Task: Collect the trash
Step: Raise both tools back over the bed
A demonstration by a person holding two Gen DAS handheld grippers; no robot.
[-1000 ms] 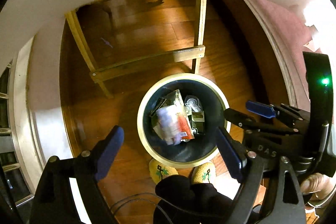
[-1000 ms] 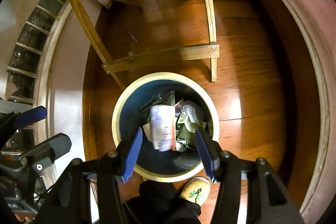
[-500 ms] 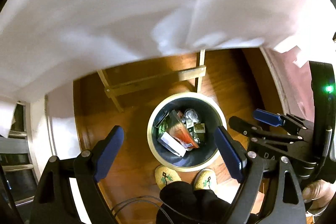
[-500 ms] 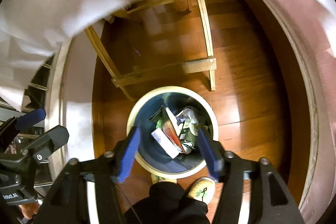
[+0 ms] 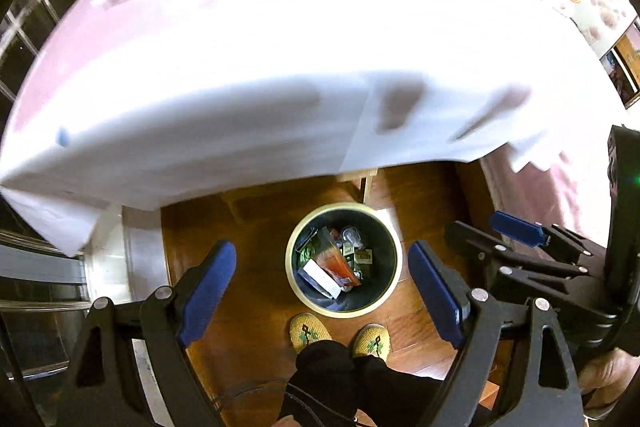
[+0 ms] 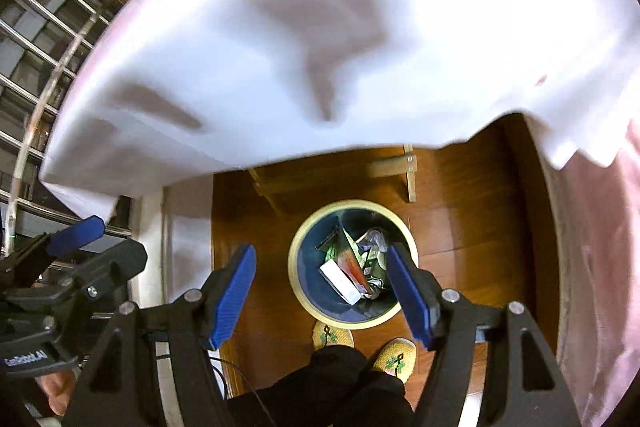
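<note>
Nearest, the left claw (image 5: 322,281) and right claw (image 6: 320,285) both stand wide and empty above the person's slippers (image 5: 310,331). Below them on the wood floor (image 5: 248,251), the round bin (image 5: 306,285) holds the trash (image 5: 334,263): a white box, orange wrapper and crumpled packets, probably light and crinkly, best pinched by a stiff edge. Beyond, the white-clothed tabletop (image 5: 280,47) shows only blurred items
</note>
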